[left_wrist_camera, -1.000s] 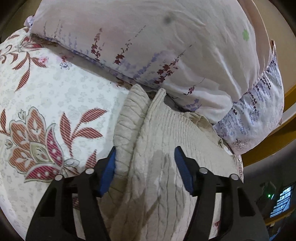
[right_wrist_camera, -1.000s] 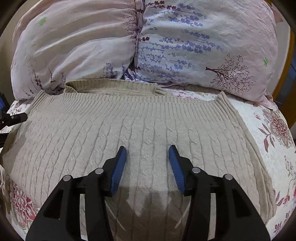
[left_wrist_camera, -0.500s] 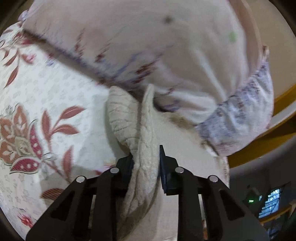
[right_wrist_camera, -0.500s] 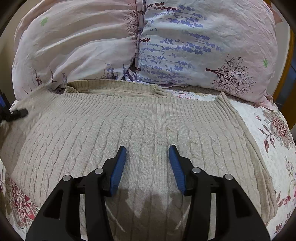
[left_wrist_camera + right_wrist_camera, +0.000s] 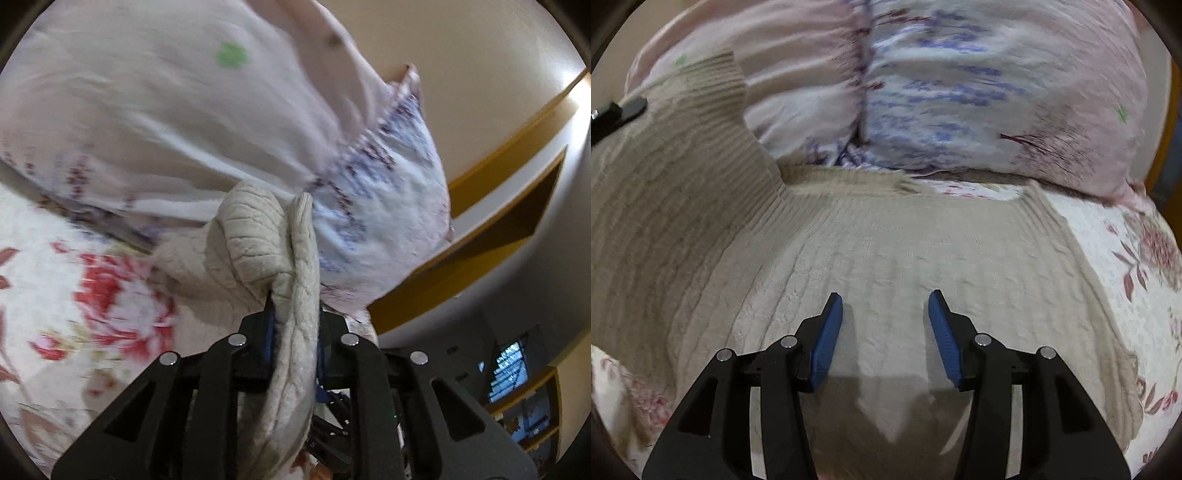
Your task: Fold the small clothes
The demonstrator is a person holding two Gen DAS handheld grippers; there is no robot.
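Observation:
A beige cable-knit sweater lies spread on a floral bedsheet. My left gripper is shut on the sweater's left edge and holds it lifted off the bed. In the right wrist view that lifted side stands up at the left, with the left gripper's tip on it. My right gripper is open and empty, low over the middle of the sweater.
Two floral pillows lean at the head of the bed just behind the sweater. A wooden headboard or frame and a lit screen are to the right of the bed.
My left gripper closed on the sweater's left edge and raised it up off the bed. My right gripper stayed open over the middle of the sweater.

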